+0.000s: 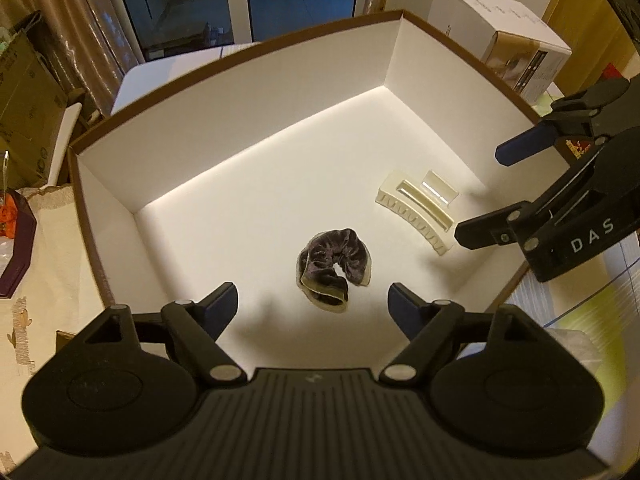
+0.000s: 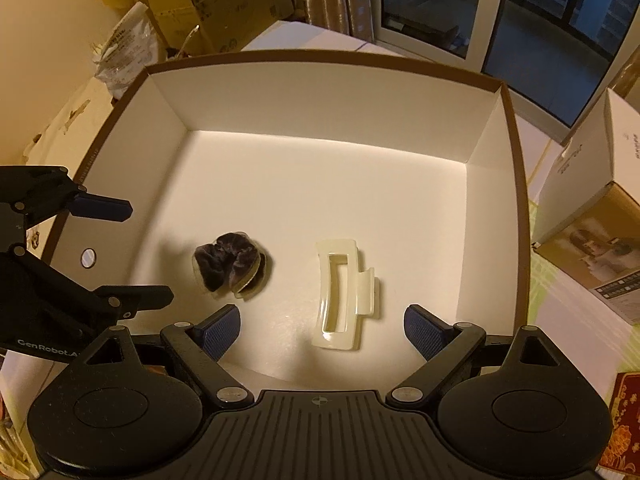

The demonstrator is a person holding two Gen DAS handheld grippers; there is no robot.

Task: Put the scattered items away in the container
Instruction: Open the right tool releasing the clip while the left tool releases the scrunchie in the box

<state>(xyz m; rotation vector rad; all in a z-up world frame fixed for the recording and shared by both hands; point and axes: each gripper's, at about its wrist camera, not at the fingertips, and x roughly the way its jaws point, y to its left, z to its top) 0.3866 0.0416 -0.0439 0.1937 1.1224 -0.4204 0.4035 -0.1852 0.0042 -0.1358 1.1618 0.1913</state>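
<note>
A large box with white walls [image 1: 240,120] [image 2: 320,108] and a brown rim fills both views. On its floor lie a dark velvet scrunchie [image 1: 334,266] [image 2: 230,266] and, to its right, a cream hair claw clip [image 1: 418,210] [image 2: 344,296]. My left gripper [image 1: 314,306] [image 2: 138,252] hovers open just above and in front of the scrunchie, holding nothing. My right gripper [image 2: 322,328] [image 1: 492,192] is open too, over the clip near the box's right wall, and is empty.
A white carton [image 1: 504,36] [image 2: 592,200] stands just beyond the box's right wall. Cardboard boxes [image 1: 24,92] [image 2: 224,4] are stacked at the far left by the curtains. A dark purple case [image 1: 16,240] sits on the tablecloth to the left.
</note>
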